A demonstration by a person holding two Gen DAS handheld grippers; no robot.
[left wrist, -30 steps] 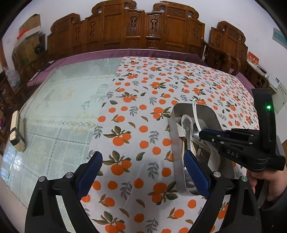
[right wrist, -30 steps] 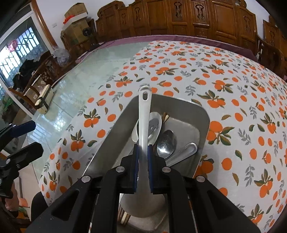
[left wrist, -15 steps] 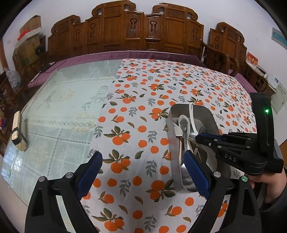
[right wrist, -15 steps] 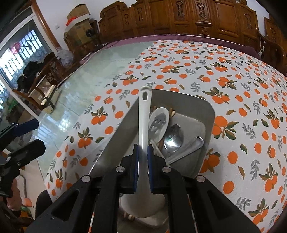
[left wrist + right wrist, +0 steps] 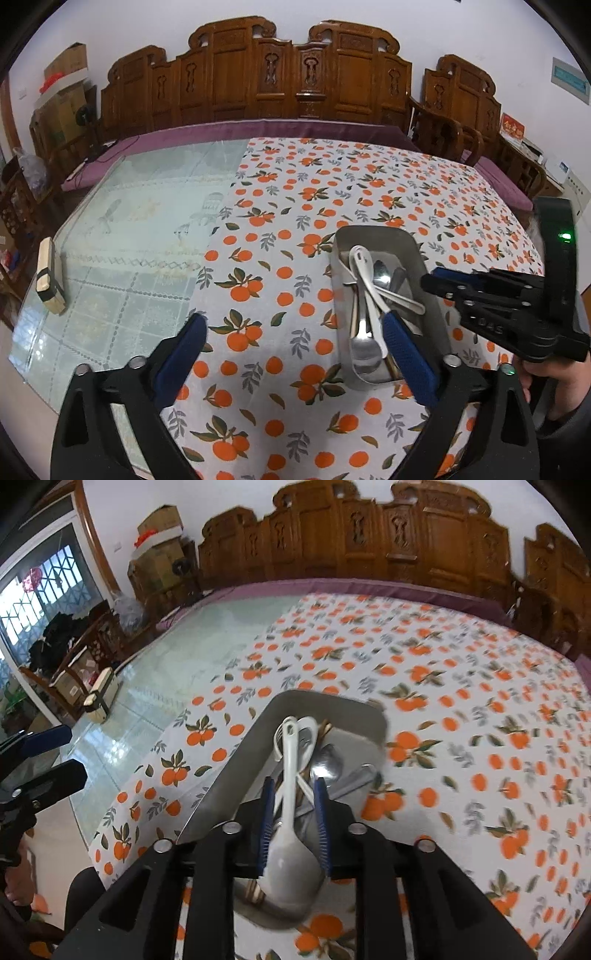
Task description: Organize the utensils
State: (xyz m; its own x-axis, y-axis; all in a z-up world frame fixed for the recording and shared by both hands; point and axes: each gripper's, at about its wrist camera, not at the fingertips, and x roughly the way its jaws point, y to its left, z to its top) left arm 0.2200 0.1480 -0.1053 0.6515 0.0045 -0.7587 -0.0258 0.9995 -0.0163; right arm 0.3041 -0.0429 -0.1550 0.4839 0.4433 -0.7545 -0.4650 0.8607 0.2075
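A steel tray (image 5: pixel 325 701) sits on the orange-print cloth and holds a white spoon (image 5: pixel 291 864), a metal spoon (image 5: pixel 327 762), chopsticks and other cutlery. My right gripper (image 5: pixel 293 786) hovers over the tray's near end. Its jaws are opening, and the white spoon's handle lies loose between the blue pads (image 5: pixel 267 812) without touching them. In the left wrist view the tray (image 5: pixel 369 232) lies at right. My left gripper (image 5: pixel 291 325) stands over the cloth beside it, jaws opening wide with nothing between them. The right gripper (image 5: pixel 436 278) reaches in from the right.
A wooden block with a black band (image 5: pixel 50 277) lies on the bare glass tabletop at left. Carved wooden chairs (image 5: pixel 295 74) line the far edge. A person's hand (image 5: pixel 561 387) holds the right gripper at the lower right.
The right gripper's jaws have parted and let go of the white spoon, which now lies in the tray. Both grippers have drawn back and up from the tray.
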